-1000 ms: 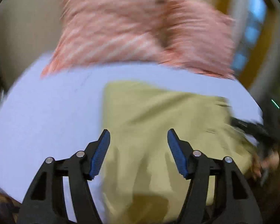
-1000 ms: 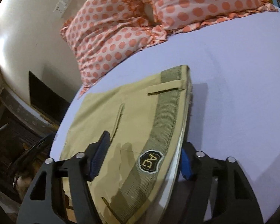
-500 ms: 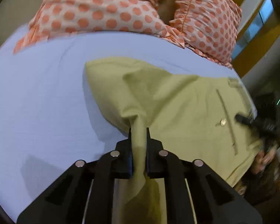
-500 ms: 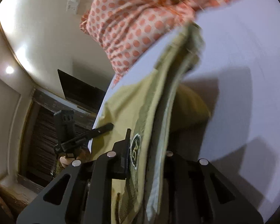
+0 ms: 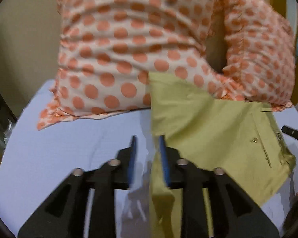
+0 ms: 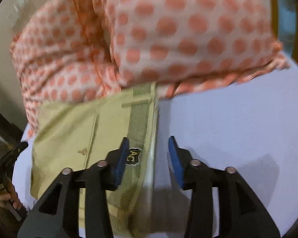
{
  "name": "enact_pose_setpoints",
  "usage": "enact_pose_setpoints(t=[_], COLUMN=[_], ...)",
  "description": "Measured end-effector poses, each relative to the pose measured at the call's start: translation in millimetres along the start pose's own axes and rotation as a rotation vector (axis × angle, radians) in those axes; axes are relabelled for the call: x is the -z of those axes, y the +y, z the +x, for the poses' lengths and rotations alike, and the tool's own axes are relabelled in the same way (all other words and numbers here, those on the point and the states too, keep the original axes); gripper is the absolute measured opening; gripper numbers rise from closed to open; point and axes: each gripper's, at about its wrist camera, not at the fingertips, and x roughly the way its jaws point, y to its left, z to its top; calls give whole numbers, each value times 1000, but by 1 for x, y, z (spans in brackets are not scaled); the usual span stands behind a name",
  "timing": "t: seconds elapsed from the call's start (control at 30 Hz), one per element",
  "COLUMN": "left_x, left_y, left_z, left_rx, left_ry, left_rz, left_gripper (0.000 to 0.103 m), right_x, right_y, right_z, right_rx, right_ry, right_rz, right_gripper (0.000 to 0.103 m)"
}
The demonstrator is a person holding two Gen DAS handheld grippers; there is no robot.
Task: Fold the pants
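Note:
The folded khaki pants point(image 5: 214, 130) lie on the lavender bed sheet point(image 5: 69, 150), their far edge against the dotted pillows. In the right wrist view the pants point(image 6: 73, 130) show a striped waistband with a dark badge point(image 6: 134, 157). My left gripper point(image 5: 148, 152) is partly open; the pants' left edge runs between its blue pads without being pinched. My right gripper point(image 6: 148, 154) is open and straddles the waistband edge, with its left pad point(image 6: 120, 162) over the cloth and its right pad over the bare sheet.
Two white pillows with orange dots point(image 5: 129, 55) point(image 6: 188, 35) stand at the head of the bed just beyond the pants. The other gripper's black tip point(image 5: 294, 133) and a hand point(image 6: 6, 196) show at the frame edges. A beige wall point(image 5: 25, 39) lies behind.
Both grippers were shut on the pants and carried them toward the pillows. Both have since opened, and the pants lie flat on the sheet.

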Motion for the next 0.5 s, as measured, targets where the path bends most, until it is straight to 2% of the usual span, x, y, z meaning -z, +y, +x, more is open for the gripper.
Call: enact_pose_setpoints(t=[0.03,0.1,0.13,0.17,0.2,0.23,0.27,0.3,0.33,0.37,0.43,0.47,0.5], left_x=[8,22,29,38,45,52,58,62,64,66,72,75,81], left_y=[-4,-16,-28,-42,-53,-66,-73,-81,-89,-93,-94,-91,-87], left_z=[-11,-18,-17,-13,-7,6,18,26,25,24,11,1,-11], left_rx=[67,174,215,261,287,306,291,254,212,164,86,70,56], left_ry=[-8,9,31,70,106,167,210,210,179,186,183,162,138], left_rz=[-1,10,21,37,49,61,71,97,136,155,157,156,152], left_gripper=[40,50,55,58,66,70,72,78,84,86,91,93,99], right_x=[6,16,22,32,37,41,42,43,42,42,52,60,69], right_y=[3,15,22,33,42,45,48,48,48,48,50,54,59], right_z=[-10,-15,-14,-9,-1,5,13,23,23,20,2,-14,-30], right_rx=[-72,-197,-242,-274,-278,-248,-221,-208,-215,-197,-113,-43,1], right_ry=[-6,35,59,99,125,144,162,187,176,182,164,129,100], right_rz=[-7,-31,-48,-72,-89,-105,-108,-106,-111,-108,-126,-165,-199], right_gripper=[48,59,73,83,86,88,89,91,91,91,92,101,102])
